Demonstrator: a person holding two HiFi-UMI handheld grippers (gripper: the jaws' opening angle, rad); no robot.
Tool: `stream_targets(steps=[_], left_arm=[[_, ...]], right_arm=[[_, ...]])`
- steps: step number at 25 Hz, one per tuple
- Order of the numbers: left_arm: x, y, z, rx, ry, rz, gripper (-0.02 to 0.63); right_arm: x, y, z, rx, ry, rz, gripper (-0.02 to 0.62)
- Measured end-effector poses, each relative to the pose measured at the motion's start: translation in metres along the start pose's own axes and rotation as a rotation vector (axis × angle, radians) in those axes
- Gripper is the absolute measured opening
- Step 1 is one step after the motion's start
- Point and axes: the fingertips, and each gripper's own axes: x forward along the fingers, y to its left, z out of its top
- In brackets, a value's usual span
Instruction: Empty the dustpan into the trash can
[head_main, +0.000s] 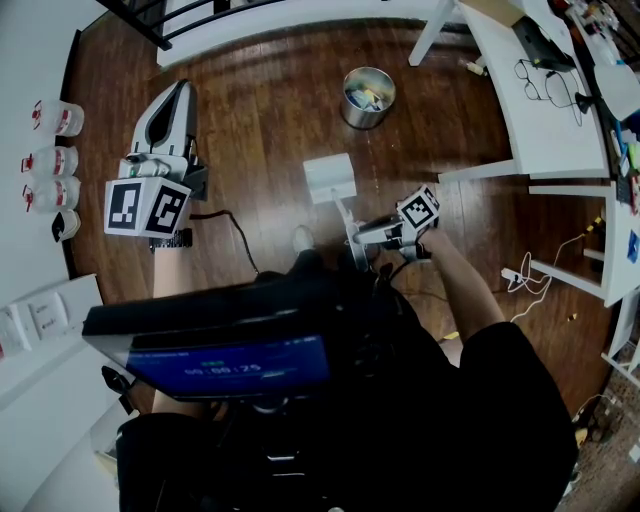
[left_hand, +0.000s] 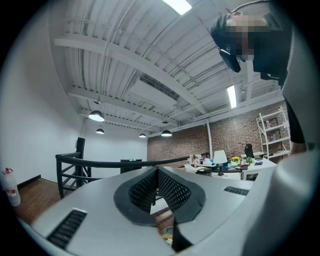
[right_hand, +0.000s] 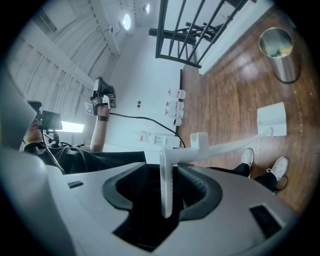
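right claw (right_hand: 166, 172): pinching the dustpan handle (right_hand: 166, 192). the white ribbed grip end stands upright between the pads.
why held there: my reading is that the top end of a long handle lets the person carry and tip the pan without stooping. the claw points slightly down along the shaft.
left claw (left_hand: 158, 171): pressed together with nothing between the pads. it is raised at the person's 10 o'clock in the head view and aimed a little upward at the ceiling.
why held there: it looks idle and parked clear of the work. this is a one-claw job.
pan (head_main: 330, 177): the white scoop at the far end of the shaft. it sits at 10 o'clock from the right claw in the head view and at 2 o'clock in the right gripper view. it is low over the wood floor (head_main: 260, 120), and i cannot tell whether it touches. no view shows what is in it.
trash can (head_main: 368, 97): round metal, upright, open top, some scraps inside. it stands at 1 o'clock from the pan and apart from it.
stage: not emptied yet, as i judge it. the pan is short of the rim.
next need: likely move the pan toward 1 o'clock, lift it above the rim, then tilt its mouth down into the can.
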Motion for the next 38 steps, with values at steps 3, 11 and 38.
stream_targets(steps=[3,11,38], left_arm=[[-0.003,0.001,0.000,-0.005,-0.002,-0.003,0.000],[-0.007,-0.002,-0.003,-0.030,-0.017,-0.025,0.000],[-0.030,-0.049,0.025,-0.026,-0.077,-0.163,0.000]], right_arm=[[-0.016,-0.003,-0.001,0.009,-0.026,-0.045,0.212],[-0.057,0.011,0.009,-0.021,-0.168,-0.091,0.212],[-0.146,0.329,0.208,-1.182,-0.998,-1.047,0.001]])
